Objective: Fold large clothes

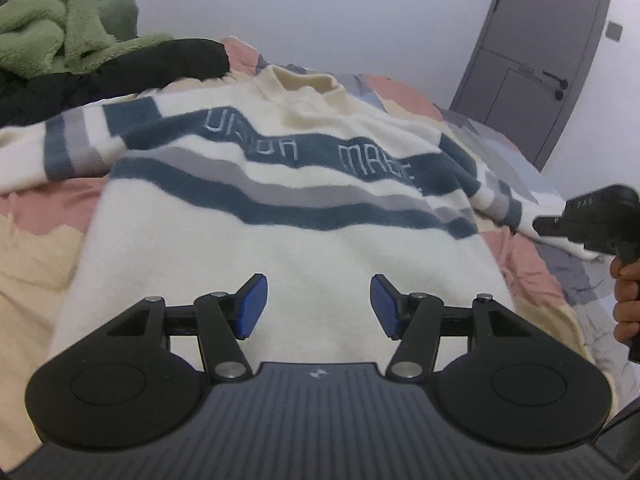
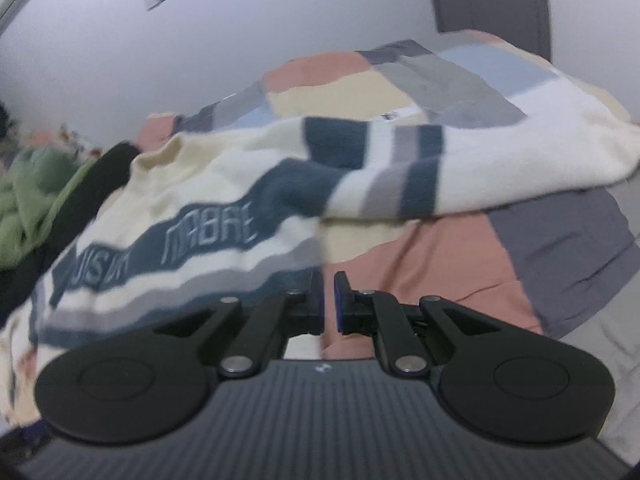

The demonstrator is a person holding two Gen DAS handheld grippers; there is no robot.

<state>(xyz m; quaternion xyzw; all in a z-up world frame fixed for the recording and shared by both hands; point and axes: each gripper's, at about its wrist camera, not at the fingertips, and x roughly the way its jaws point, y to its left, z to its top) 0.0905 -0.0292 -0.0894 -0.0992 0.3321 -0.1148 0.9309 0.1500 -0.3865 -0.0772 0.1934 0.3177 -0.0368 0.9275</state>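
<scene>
We see the sweater (image 1: 280, 208) spread front-up across the bed (image 1: 36, 232), quilt bare along both sides. Our left tongs (image 1: 319, 306) gape over its cream hem; our right tongs (image 2: 329, 304), nearly closed, hold nothing beside its striped edge.

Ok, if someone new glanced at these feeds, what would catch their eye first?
The cream sweater with navy and grey stripes, spread front-up across the patchwork bedspread. Next, the left gripper wide open above its hem. Then the green fleece heaped on black clothing at the far left.
</scene>
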